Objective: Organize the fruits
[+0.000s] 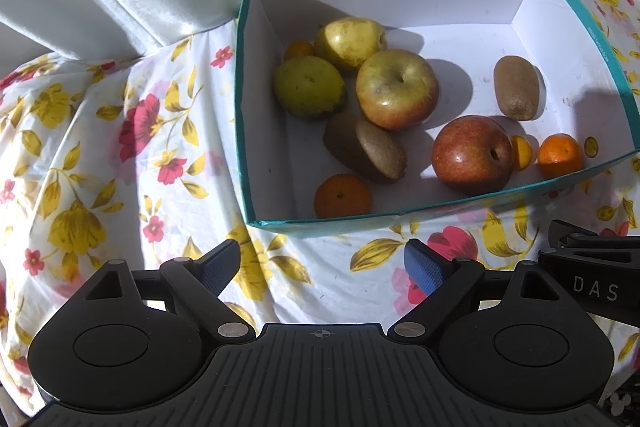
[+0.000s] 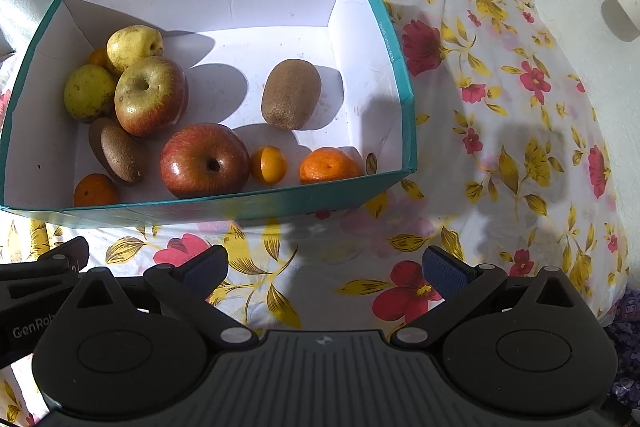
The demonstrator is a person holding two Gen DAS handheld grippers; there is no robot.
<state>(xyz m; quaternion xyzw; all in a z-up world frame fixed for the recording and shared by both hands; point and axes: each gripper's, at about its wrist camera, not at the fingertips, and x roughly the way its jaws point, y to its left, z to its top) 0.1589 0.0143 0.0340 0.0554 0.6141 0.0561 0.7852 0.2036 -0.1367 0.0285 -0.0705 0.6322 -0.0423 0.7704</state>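
Teal box (image 1: 432,215) on floral cloth (image 1: 120,155), at 12 o'clock from both grippers. Inside: red apple (image 1: 472,155) near front wall, kiwi (image 1: 516,87) at its 1 o'clock, pears (image 1: 310,87) far left. Left gripper (image 1: 324,263) and right gripper (image 2: 326,269) jaws wide, empty.

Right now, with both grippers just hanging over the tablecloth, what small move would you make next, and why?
Probably lower the right gripper into the box toward the red apple. Both it and the left gripper are open and empty, short of the box. The apple sits close to the near wall, its top uncovered, so it looks the easiest fruit to reach.
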